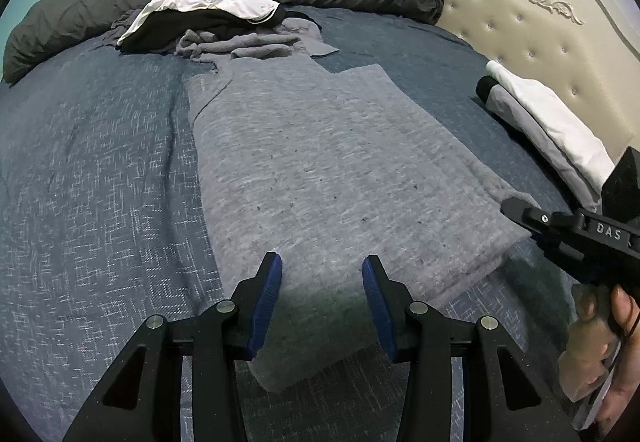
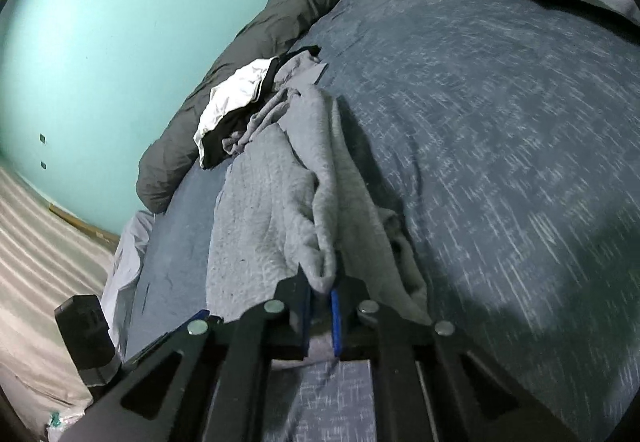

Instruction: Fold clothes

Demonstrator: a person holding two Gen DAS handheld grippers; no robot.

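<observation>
Left wrist view puts us right over the grey garment [image 1: 320,169], spread long and flat down the blue bedspread [image 1: 100,161], its near hem lying between the fingers of the left gripper [image 1: 322,274]. Those jaws stand wide apart, gripping nothing. Over on the right wrist view it's a different story: the right gripper [image 2: 322,294] is pinched down on a bunched corner of that same garment [image 2: 280,201], and the cloth rises in a slack ridge from the jaws. That says plenty about the fabric, I'd judge: soft, thick knit, light enough to lift by one corner, with no stiffness at all, so it sags and drags wherever it isn't supported. Not slippery, not fragile. Best hold looks like the near hem corners, one per gripper, taking both layers. Unfolded laundry [image 1: 208,21] waits at the far side; a folded stack [image 1: 548,121] sits by the headboard [image 1: 540,21].
</observation>
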